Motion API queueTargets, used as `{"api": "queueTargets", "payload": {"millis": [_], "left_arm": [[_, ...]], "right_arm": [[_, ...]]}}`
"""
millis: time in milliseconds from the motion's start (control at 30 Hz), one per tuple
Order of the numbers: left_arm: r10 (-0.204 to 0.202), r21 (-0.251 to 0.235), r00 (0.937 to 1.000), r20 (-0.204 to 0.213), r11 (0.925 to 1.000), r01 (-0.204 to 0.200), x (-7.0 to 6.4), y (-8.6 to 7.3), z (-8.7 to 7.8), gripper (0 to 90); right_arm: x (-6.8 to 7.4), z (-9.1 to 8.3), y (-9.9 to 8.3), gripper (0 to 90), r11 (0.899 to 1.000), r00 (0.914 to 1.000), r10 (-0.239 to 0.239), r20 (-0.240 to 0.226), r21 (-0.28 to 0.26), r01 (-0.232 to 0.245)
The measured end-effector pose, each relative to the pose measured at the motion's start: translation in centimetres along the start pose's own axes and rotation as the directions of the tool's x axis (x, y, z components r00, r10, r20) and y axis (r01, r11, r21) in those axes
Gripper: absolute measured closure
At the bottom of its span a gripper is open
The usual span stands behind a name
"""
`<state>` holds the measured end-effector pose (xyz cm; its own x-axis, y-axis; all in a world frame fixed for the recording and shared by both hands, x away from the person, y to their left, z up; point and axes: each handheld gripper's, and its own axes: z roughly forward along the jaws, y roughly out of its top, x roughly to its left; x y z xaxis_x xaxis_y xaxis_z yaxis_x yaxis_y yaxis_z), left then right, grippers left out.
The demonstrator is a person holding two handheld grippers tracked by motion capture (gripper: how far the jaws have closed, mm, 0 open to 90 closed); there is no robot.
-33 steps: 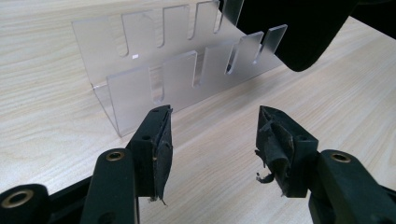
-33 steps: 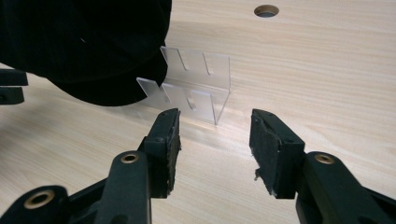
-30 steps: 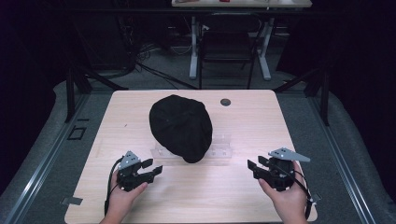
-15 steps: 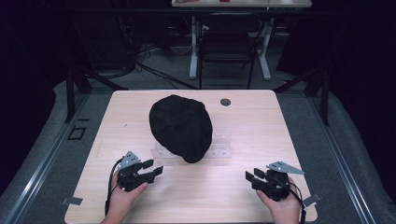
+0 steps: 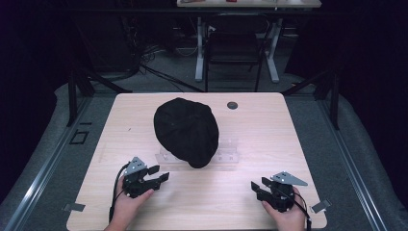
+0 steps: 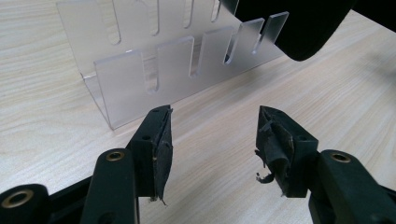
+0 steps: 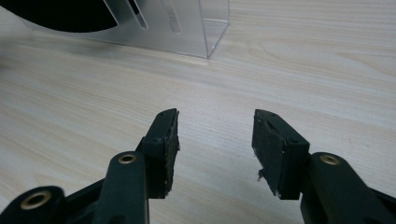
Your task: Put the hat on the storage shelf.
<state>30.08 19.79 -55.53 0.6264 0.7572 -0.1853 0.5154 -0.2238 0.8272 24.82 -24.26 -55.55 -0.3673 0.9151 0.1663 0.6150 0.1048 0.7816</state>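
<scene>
A black cap [image 5: 186,130] lies over a clear slotted acrylic rack [image 5: 226,157] in the middle of the wooden table [image 5: 288,139]. My left gripper [image 5: 159,174] rests near the front left, open and holding nothing, its jaws pointing toward the rack. In the left gripper view the rack [image 6: 154,70] stands just beyond the open jaws and the cap [image 6: 299,23] overhangs its right end. My right gripper [image 5: 257,186] sits at the front right, open and holding nothing. The right gripper view has the rack's end [image 7: 187,28] and the cap's edge [image 7: 60,14] at the top left.
A small dark round grommet [image 5: 232,105] is set in the table near its back edge. Beyond the table stand a chair [image 5: 233,53] and white desk legs [image 5: 199,48]. Tape tabs mark the table's front corners [image 5: 72,207].
My right gripper has drawn back toward the table's front edge and slightly left. The left gripper and the cap have stayed put.
</scene>
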Motion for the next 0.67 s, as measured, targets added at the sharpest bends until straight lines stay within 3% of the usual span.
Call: {"api": "queueTargets", "payload": {"millis": [200, 433, 667], "left_arm": [[0.003, -0.001, 1.0, 0.004, 1.0, -0.003, 0.0, -0.1, 0.0, 46.0], [0.02, 0.011, 0.9996, 0.021, 0.9997, -0.02, -0.4, -0.2, 0.6, 46.1], [0.025, -0.007, 0.999, 0.036, 0.9997, -0.025, -1.2, -0.1, 1.3, 46.5]], "right_arm": [[-0.7, 0.1, -0.2, 49.1, 1.0, 0.9997, 0.025, 0.008, -0.01, -0.025], [-1.0, 0.1, -0.2, 49.0, 1.0, 0.9996, 0.023, 0.017, -0.009, -0.023], [-1.1, 0.1, -0.2, 48.1, 1.0, 0.9997, 0.023, 0.008, -0.015, -0.023]]}}
